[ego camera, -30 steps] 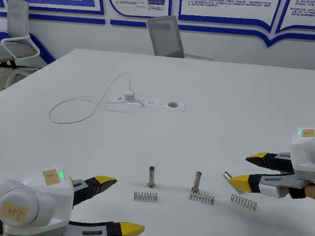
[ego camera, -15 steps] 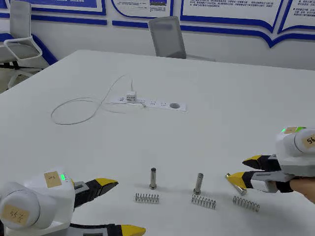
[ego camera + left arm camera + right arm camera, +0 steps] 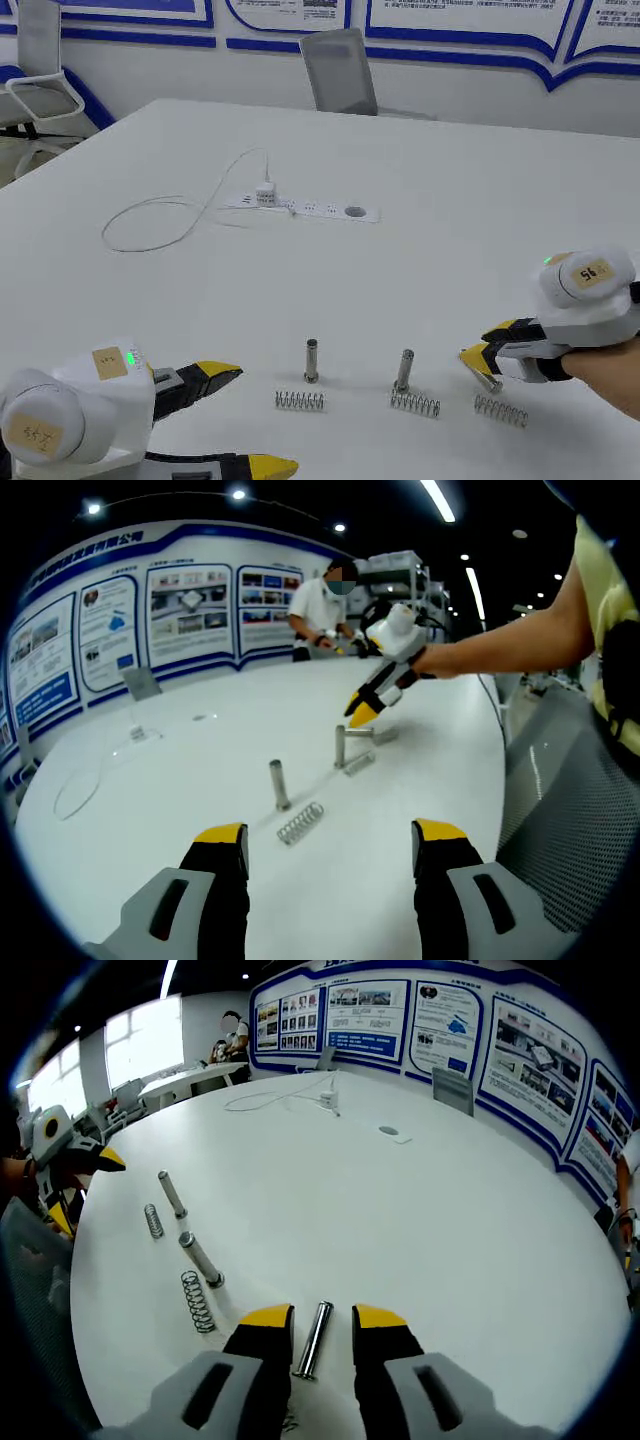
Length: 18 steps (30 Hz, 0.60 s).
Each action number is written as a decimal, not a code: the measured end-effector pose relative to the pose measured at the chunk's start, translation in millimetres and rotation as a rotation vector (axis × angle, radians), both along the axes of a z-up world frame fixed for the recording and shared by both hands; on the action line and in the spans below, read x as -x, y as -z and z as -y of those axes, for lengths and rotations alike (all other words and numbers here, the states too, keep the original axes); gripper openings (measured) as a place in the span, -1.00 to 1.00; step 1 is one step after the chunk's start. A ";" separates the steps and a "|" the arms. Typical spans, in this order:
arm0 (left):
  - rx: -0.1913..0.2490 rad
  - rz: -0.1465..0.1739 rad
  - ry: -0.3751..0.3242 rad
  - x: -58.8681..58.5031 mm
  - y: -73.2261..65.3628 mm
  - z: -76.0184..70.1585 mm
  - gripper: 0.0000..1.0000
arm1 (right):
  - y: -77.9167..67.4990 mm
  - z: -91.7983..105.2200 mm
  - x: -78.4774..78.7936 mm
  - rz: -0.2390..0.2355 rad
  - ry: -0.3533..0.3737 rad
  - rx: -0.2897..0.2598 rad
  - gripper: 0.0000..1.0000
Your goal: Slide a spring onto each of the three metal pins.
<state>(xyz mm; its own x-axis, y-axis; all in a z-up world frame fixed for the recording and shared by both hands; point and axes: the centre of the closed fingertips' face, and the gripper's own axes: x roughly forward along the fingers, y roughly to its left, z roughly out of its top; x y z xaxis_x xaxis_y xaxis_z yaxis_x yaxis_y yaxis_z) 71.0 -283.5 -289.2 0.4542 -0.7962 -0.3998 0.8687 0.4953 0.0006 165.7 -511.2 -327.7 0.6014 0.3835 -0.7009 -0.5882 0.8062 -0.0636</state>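
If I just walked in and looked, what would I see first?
Probably the yellow-tipped jaws of the right gripper, set either side of a metal pin lying on the white table. To its left two more pins stand upright, the left pin and the middle pin. Three springs lie in a row in front: left spring, middle spring, right spring.

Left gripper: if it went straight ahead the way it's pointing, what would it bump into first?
Probably the nearest spring, which lies just ahead of the left gripper, in line with the gap between its open jaws. The upright pin stands just behind it, though depth is hard to judge.
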 end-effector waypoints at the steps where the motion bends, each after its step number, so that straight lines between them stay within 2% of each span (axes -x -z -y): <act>1: 0.000 -0.001 -0.001 -0.2 0.3 -0.4 0.34 | 1.3 -0.4 0.1 -0.006 0.000 0.000 -0.53; 18: 0.003 -0.013 -0.009 -1.0 2.8 -1.7 0.33 | 16.4 -2.3 -6.5 -0.073 0.038 0.017 -0.74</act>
<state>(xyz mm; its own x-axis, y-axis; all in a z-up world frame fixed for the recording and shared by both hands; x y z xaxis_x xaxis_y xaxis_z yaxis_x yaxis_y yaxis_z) 72.0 -281.8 -291.9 0.4560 -0.7936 -0.4028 0.8644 0.5027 -0.0120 172.2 -508.9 -344.1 0.5621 0.3492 -0.7498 -0.5608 0.8272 -0.0352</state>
